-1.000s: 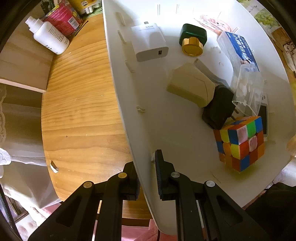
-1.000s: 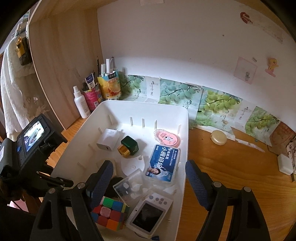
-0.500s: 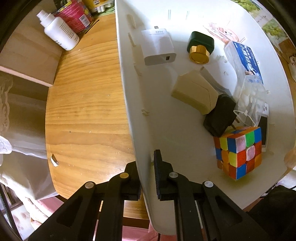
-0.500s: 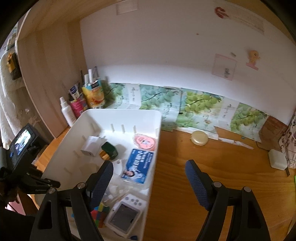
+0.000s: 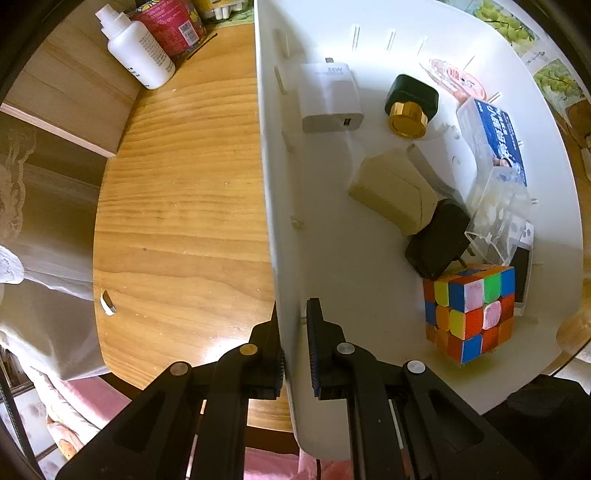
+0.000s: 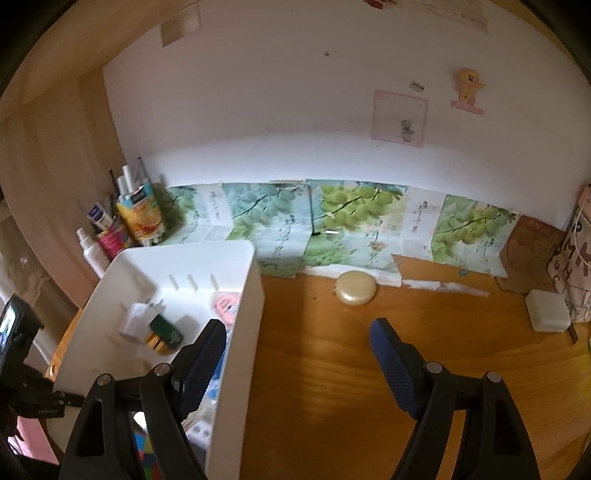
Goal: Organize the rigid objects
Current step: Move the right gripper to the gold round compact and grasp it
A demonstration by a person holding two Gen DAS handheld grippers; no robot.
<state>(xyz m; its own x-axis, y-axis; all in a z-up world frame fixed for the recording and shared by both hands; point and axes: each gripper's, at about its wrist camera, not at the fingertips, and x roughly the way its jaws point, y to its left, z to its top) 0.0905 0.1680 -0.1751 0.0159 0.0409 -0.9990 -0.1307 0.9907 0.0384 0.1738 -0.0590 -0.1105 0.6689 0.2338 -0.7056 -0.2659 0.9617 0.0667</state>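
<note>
A white plastic bin stands on the wooden table. My left gripper points down and is shut on its near left wall. Inside lie a white charger, a green bottle with a gold cap, a beige box, a black plug, a colour cube and a blue-labelled clear box. My right gripper is open and holds nothing. It hangs over the bin's right wall and the bare wood beside it. A round gold compact and a white block lie further back.
A white bottle and a red can crowd the back left corner. The table's rounded edge runs near my left gripper. Grape-print paper lines the wall, and a bag stands at far right.
My right gripper has swung to the right, from above the bin to its right wall and the open wood. My left gripper has kept its hold on the wall and rolled slightly.
</note>
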